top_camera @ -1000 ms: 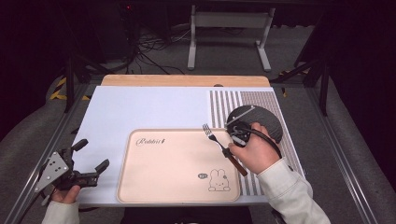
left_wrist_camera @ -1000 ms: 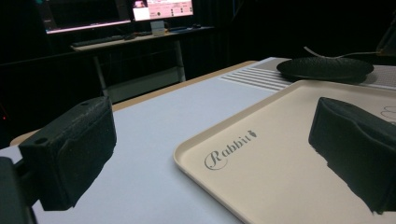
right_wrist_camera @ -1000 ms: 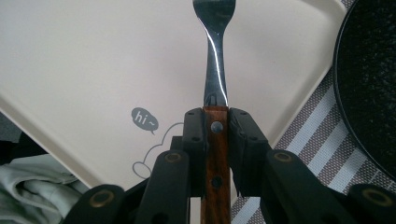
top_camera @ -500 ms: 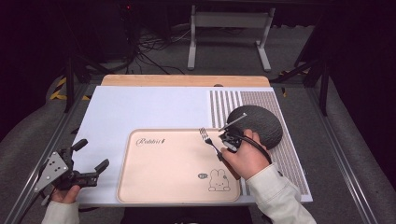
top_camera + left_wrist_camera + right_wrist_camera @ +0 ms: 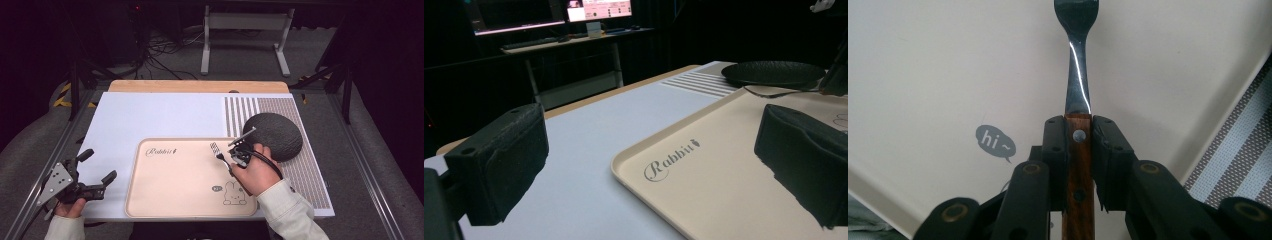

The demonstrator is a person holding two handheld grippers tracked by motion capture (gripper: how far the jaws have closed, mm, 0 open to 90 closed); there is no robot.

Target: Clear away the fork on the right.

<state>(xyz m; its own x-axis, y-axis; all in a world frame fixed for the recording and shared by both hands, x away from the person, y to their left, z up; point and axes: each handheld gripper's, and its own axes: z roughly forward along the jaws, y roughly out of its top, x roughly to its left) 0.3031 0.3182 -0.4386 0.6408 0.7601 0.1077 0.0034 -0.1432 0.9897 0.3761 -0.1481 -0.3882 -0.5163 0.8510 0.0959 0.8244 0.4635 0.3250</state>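
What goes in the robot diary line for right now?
right gripper: shut on fork | fork: over tray | left gripper: open, empty

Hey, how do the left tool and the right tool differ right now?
The left tool is open with nothing between its jaws; the right tool is shut on the fork by its wooden handle. The left tool sits off the tray over the white mat; the right tool is over the tray's right side. Both are black, two-jawed and hand-held.
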